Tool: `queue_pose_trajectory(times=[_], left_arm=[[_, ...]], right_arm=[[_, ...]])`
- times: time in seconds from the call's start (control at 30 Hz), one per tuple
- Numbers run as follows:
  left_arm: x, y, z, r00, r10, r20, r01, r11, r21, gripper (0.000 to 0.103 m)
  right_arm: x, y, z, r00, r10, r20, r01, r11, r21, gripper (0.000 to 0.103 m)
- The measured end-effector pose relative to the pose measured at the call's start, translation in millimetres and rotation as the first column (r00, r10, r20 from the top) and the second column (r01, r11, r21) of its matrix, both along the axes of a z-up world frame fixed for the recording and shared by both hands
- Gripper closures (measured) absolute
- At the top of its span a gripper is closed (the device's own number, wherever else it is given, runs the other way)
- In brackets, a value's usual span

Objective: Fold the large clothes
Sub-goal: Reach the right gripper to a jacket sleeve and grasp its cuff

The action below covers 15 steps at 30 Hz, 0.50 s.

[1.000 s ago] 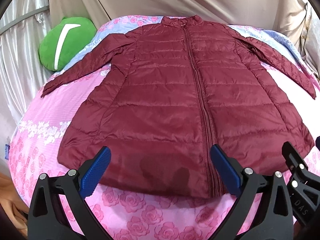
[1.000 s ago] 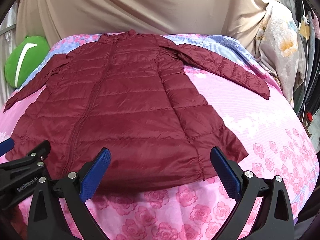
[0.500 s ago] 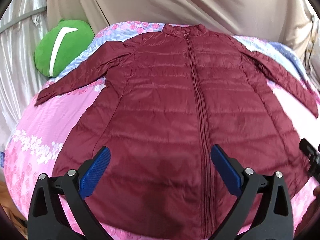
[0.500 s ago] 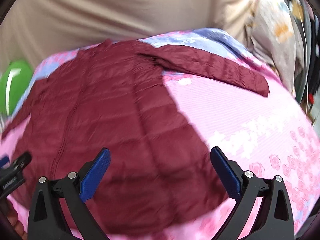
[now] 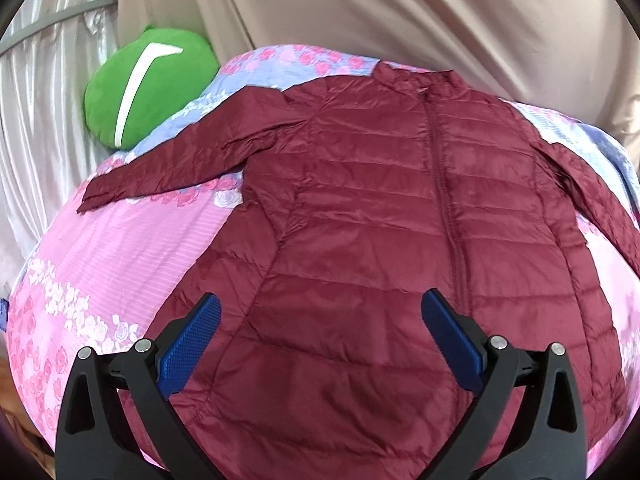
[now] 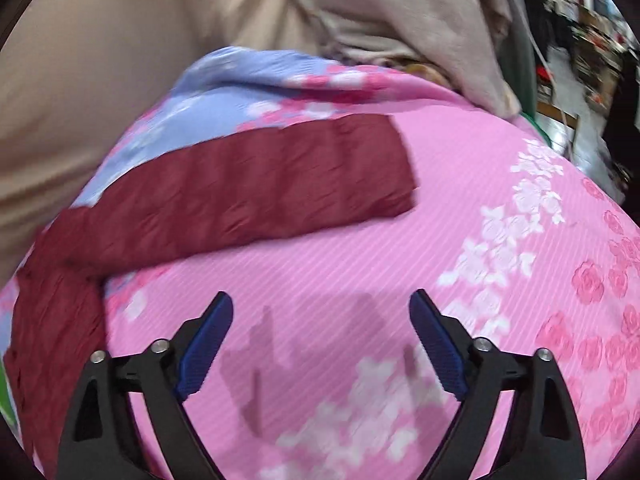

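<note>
A dark red quilted jacket (image 5: pixel 380 220) lies flat and zipped, front up, on a pink flowered bed cover (image 5: pixel 120 248), collar at the far side, both sleeves spread out. My left gripper (image 5: pixel 320 332) is open and empty, hovering over the jacket's lower left part. In the right wrist view the jacket's right sleeve (image 6: pixel 248 188) lies across the cover, its cuff end at the right. My right gripper (image 6: pixel 320 332) is open and empty above the bare pink cover (image 6: pixel 460 208), a little nearer than the sleeve.
A green round cushion (image 5: pixel 148 84) sits at the bed's far left corner. A beige cloth (image 5: pixel 400 12) hangs behind the bed. A pale curtain (image 5: pixel 44 100) is at the left. Beige fabric (image 6: pixel 420 20) is heaped at the far right edge, with room clutter beyond.
Both grippers moved forward over the bed. The left drifted left over the jacket's body. The right swung right, off the jacket body, toward the right sleeve. Both stayed open.
</note>
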<state>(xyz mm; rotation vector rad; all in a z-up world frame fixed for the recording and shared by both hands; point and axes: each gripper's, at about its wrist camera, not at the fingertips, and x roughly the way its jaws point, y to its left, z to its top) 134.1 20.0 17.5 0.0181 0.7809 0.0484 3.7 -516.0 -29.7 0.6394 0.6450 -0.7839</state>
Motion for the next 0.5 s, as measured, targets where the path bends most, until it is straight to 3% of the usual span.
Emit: queue_pose_trajectory(times=[0.13,0.23,0.33,0.4,0.43,0.5], left_arm=[[10.1,12.1,-1.6,1.000,0.031,-0.002,-0.031,0.999,0.010,0.005],[17.2,21.2,-2.1,0.998,0.055,-0.004,-0.055,0.998,0.013,0.005],[24.9,31.1,-4.7,0.997,0.071,-0.023,-0.071,0.997,-0.003,0.005],[28.4,35.1,-6.7,0.996,0.083,-0.031,-0.083,0.997,-0.002,0.005],[29.5,36.3,-7.5,0.996,0.086,-0.033,-0.086,0.996,-0.001,0.005],[32.6,38.9,-9.8,0.995,0.093,-0.037,-0.093,0.996,0.004,0.005]], right_arm=[[4.8,-48.5,-10.2,0.997,-0.080,-0.021,0.081,0.996,0.024,0.023],[9.2,-76.8,-21.7,0.992,-0.128,-0.017,0.129,0.988,0.090,0.037],[20.2,-90.5,-23.3,0.988,-0.153,-0.028,0.155,0.985,0.083,0.065],[34.3,-94.0,-16.0,0.990,-0.135,-0.030,0.137,0.987,0.078,0.093],[39.7,-92.7,-8.6,0.991,-0.131,-0.015,0.132,0.989,0.071,0.099],[57.5,-81.8,17.3,0.996,-0.082,0.037,0.081,0.996,0.042,0.101]])
